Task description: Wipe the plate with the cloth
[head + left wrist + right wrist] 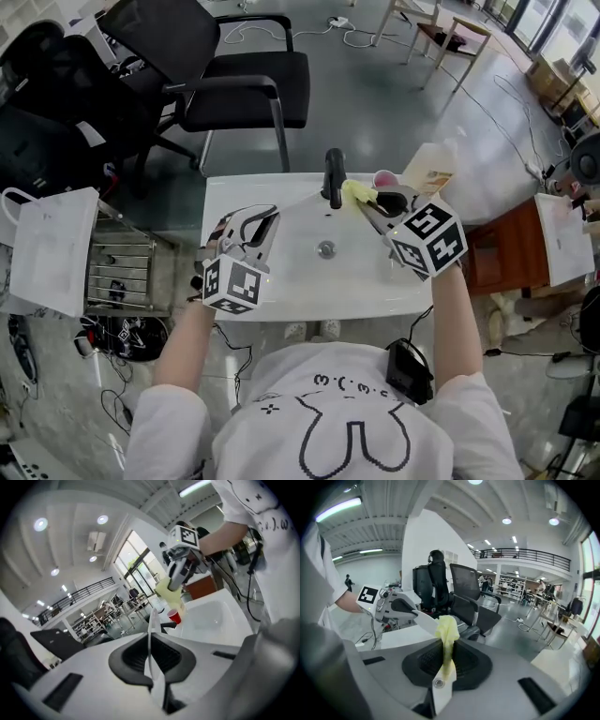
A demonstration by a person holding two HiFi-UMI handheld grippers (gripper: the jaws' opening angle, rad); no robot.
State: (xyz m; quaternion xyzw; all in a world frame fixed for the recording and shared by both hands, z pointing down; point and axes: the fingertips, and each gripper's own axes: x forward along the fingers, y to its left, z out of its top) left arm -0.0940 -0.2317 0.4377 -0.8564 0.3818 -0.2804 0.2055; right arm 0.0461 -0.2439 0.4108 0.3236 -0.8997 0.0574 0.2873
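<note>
Over sink (281, 298); wipe not yet begun, going by the pictures. Risk one: the plate (150, 639) stands on edge and is gripped only at its rim. A sideways push from the cloth (446, 634) on the unsupported part would likely lever it round in the pads or slip it free, and it would drop into the basin and may chip. Cause: thin, smooth rim, short bite, nothing backing the plate from behind. Risk two: the cloth is caught by one narrow fold, most of it bunched above the pads. Drag across the plate could pull the fold out, or bare gripper tips could scrape the plate instead of the fabric. Risk three: the cloth hangs at the far side, just beside the tap (334, 176) and near the red cup (174, 617). A wide swing there could snag the tap or tip the cup. Jaws: left gripper (262, 223), at the sink's left, is closed almost fully, pads pressed on the plate's rim with no gap showing either side. Right gripper (373, 202), far right of the sink, is pinched tight on the cloth. The head view shows cloth and plate apart. The right gripper view overlaps them, so contact can't be confirmed.
</note>
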